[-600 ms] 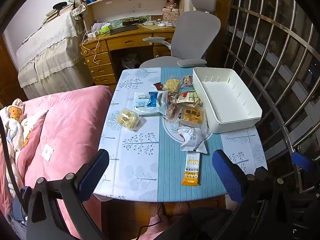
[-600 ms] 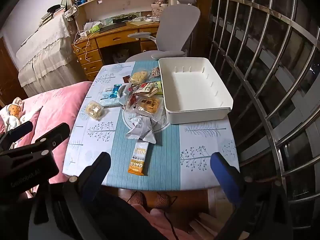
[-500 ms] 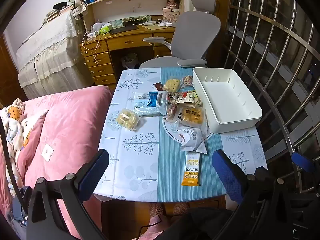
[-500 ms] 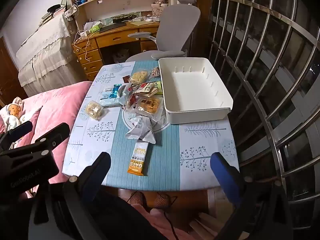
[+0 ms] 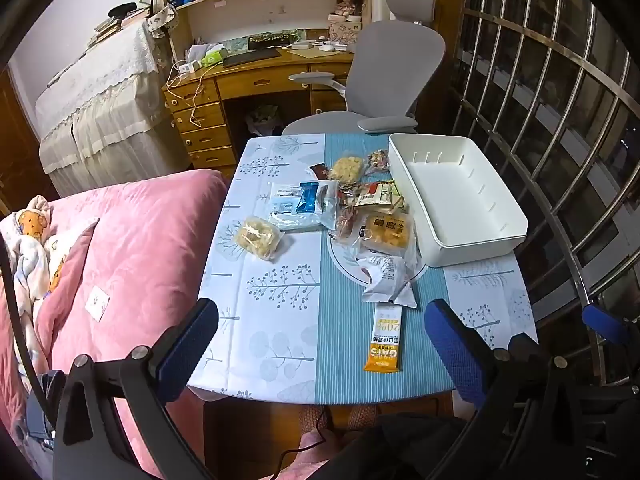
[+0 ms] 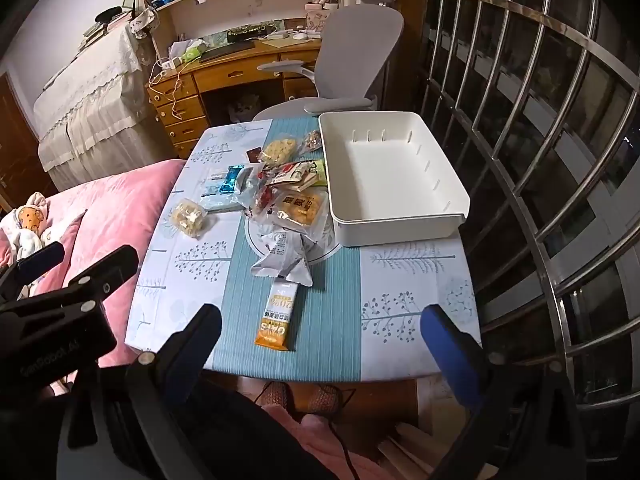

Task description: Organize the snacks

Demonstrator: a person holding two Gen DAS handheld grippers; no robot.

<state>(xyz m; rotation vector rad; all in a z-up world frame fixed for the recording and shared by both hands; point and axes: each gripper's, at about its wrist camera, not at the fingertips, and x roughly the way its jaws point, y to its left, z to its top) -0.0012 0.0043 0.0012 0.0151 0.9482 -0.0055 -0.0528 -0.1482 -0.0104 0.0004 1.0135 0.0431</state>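
Observation:
Several snack packets lie in a heap on the small table [image 5: 280, 344]: an orange oat bar [image 5: 383, 339] [image 6: 278, 317] nearest me, a white pouch [image 5: 386, 278] [image 6: 285, 258], an orange cracker pack [image 5: 386, 229] [image 6: 300, 206], a blue-and-clear pack [image 5: 301, 202] and a yellow cake [image 5: 257, 237] [image 6: 188, 217]. An empty white bin [image 5: 476, 240] [image 6: 400, 226] stands on the table's right side. My left gripper [image 5: 320, 336] hangs open above the near edge, holding nothing. Over the same edge my right gripper [image 6: 316, 334] also stands open and empty.
A pink bed [image 5: 120, 248] borders the table on the left. A grey office chair [image 5: 384, 80] and a wooden desk [image 5: 248, 80] stand behind it. Metal window bars [image 5: 560, 120] run along the right. The person's feet [image 6: 304, 396] show under the table.

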